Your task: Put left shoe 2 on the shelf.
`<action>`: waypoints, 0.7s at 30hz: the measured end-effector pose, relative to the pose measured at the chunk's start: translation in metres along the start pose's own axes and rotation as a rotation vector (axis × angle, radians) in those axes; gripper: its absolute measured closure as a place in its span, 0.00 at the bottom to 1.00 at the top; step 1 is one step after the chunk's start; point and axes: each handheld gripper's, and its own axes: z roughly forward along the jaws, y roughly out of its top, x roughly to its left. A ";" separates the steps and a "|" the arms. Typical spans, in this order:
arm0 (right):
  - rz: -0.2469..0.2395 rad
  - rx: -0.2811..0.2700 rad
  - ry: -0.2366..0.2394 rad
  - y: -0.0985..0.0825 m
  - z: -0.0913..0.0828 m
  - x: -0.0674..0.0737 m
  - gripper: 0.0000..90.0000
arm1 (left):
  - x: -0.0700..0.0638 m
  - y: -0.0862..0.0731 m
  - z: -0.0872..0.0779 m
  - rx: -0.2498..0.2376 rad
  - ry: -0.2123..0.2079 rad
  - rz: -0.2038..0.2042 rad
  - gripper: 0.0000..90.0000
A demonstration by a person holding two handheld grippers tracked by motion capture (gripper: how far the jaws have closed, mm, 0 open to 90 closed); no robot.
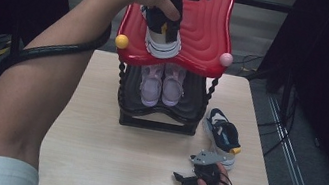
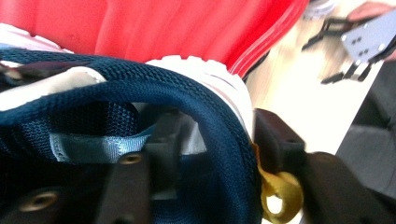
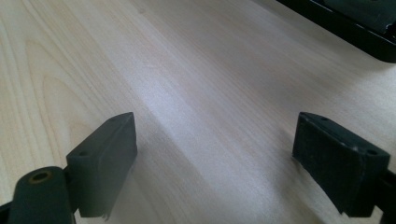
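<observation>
A navy and white sneaker (image 1: 163, 41) stands heel-up on the red top shelf (image 1: 208, 29) of a shoe rack. My left gripper (image 1: 171, 22) reaches down from above and is shut on its heel collar. In the left gripper view the jaws pinch the navy mesh collar (image 2: 187, 88), my left gripper (image 2: 215, 135) beside a yellow pull loop (image 2: 280, 196). The matching sneaker (image 1: 224, 133) lies on the table to the right of the rack. My right gripper (image 1: 180, 180) rests low over the table (image 3: 187, 70), open with nothing between its jaws, my right gripper (image 3: 215, 154) pointing along the bare wood.
A pair of pink shoes (image 1: 161, 84) sits on the rack's black lower shelf (image 1: 190, 109). The light wooden table (image 1: 94, 136) has free room left of and in front of the rack. The rack's black base (image 3: 345, 23) shows ahead of the right gripper. Dark floor surrounds the table.
</observation>
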 end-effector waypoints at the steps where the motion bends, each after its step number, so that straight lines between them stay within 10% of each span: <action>1: 0.000 0.000 0.000 0.000 0.000 0.000 0.15 | 0.000 0.000 0.000 0.003 -0.012 0.010 0.65; 11: 0.000 0.000 -0.001 0.000 0.000 0.000 0.15 | -0.001 -0.003 0.003 0.090 0.066 0.158 0.78; 21: -0.001 0.000 0.000 0.000 0.000 0.000 0.15 | 0.001 -0.008 0.002 0.067 0.069 0.149 0.78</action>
